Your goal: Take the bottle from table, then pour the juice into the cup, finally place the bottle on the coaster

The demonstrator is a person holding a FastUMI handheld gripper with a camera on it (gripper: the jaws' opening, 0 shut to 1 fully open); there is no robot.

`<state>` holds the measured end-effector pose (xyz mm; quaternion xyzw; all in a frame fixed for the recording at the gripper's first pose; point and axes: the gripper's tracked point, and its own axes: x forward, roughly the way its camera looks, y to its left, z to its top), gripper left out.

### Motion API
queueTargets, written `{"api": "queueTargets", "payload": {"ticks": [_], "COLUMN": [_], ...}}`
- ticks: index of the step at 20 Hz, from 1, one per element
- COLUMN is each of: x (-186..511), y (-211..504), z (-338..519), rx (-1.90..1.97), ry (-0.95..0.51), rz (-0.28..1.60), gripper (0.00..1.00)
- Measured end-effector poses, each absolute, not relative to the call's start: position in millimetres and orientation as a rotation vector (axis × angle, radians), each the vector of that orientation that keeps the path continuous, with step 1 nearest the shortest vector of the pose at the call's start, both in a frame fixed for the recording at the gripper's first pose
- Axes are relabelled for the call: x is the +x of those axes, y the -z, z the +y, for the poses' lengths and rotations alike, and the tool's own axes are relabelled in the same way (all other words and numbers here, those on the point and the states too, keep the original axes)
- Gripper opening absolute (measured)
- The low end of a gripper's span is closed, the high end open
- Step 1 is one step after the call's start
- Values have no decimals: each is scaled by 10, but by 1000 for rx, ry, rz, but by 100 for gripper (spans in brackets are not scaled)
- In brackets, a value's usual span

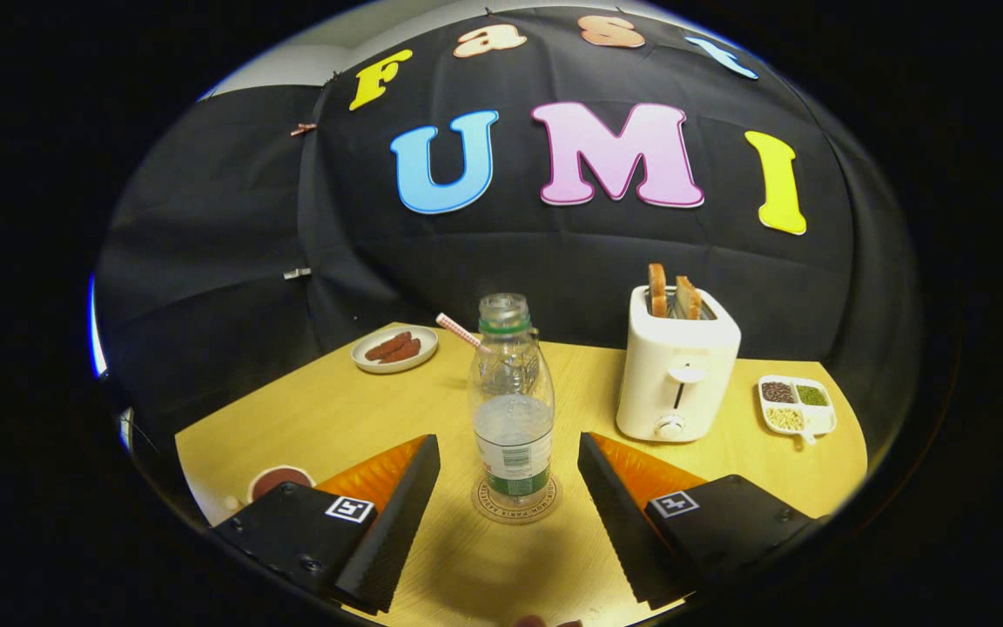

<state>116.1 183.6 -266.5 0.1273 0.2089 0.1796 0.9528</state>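
Judging from how things lie, I rate the task as at or near its end: the bottle (514, 409) stands upright on the coaster (514, 501), just ahead of and between my gripper (508, 457) fingers, which are spread wide and touch nothing. The bottle is clear plastic, uncapped, with a green neck ring and a green-and-white label, roughly half full of clear liquid. A cup (279, 481) of dark red drink sits beside the left finger; I infer the pour is done.

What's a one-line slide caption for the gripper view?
Open gripper flanks an uncapped bottle standing on its coaster; toaster with bread and plates on the wooden table beyond.
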Motion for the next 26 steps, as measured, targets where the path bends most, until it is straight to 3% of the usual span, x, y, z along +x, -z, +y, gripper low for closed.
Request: {"api": "queueTargets", "payload": {"ticks": [10, 18, 26], "x": [397, -200, -204], "y": [1292, 961, 686], "z": [836, 565, 470], "rx": [231, 181, 177], "ry": [-211, -153, -139], "rz": [289, 286, 227], "gripper": [98, 98, 96]}}
